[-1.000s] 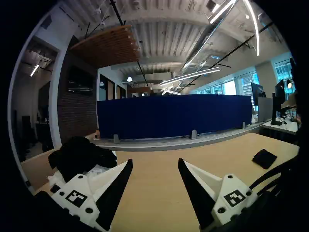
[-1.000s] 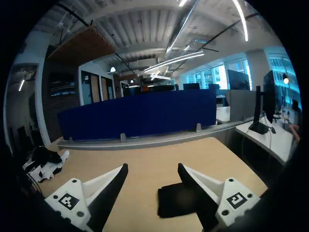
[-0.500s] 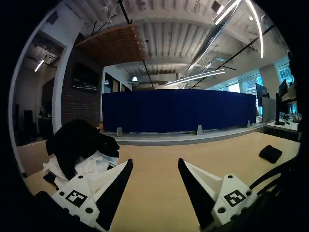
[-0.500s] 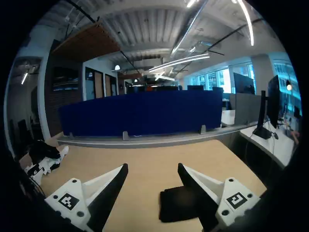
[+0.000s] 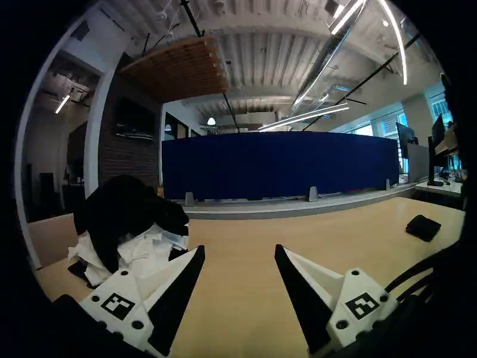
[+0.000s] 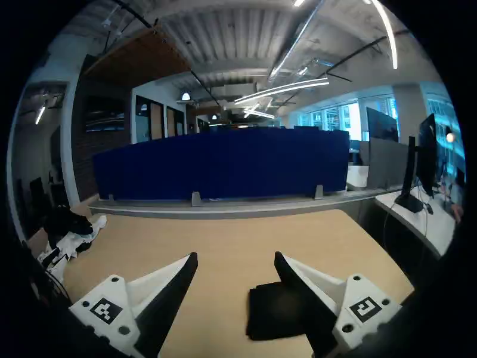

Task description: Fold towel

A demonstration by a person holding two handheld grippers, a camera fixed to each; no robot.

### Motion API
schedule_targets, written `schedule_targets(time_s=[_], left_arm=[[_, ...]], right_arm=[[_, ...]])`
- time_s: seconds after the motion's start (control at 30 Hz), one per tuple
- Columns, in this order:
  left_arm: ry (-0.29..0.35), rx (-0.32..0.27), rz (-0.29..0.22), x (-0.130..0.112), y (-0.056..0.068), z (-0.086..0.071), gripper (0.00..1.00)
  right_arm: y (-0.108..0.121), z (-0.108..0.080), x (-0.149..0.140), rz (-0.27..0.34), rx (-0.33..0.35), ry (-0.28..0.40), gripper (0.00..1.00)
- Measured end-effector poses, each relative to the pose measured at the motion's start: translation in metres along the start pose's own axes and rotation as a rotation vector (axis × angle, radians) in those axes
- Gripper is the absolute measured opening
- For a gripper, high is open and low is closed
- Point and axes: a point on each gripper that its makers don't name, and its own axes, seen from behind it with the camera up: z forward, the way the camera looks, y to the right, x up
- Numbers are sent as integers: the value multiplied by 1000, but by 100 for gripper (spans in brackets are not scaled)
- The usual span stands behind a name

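Both claws are standing released, jaws spread and gripping nothing: the left claw (image 5: 238, 247) in the left gripper view, the right claw (image 6: 235, 255) in the right gripper view. I am judging that we are between towels. A small black cloth folded into a flat square (image 6: 277, 307) is lying on the pale wooden tabletop (image 6: 238, 235), just beside and partly behind the right claw's right finger, and it looks finished. The heap of crumpled black and white towels (image 5: 128, 230) is sitting just ahead and left of the left claw's left finger; I cannot tell whether they are touching. Next, I am expecting to send the left claw into that heap, pinching one edge and drawing a single towel onto bare wood.
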Motion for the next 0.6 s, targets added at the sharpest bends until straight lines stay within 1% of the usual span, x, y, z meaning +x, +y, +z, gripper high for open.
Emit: schedule_targets(time_s=[0.2, 0.3, 0.5, 0.6], left_arm=[[6, 10, -21, 2, -8, 1, 86], [11, 11, -33, 0, -9, 0, 86], [10, 6, -31, 0, -8, 0, 86], [10, 6, -30, 1, -8, -1, 86]], right_arm=[[-3, 1, 0, -5, 9, -5, 100], [-5, 2, 1, -6, 13, -5, 100], [-9, 3, 3, -1, 20, 4, 100], [-9, 1, 4, 12, 25, 13, 100]])
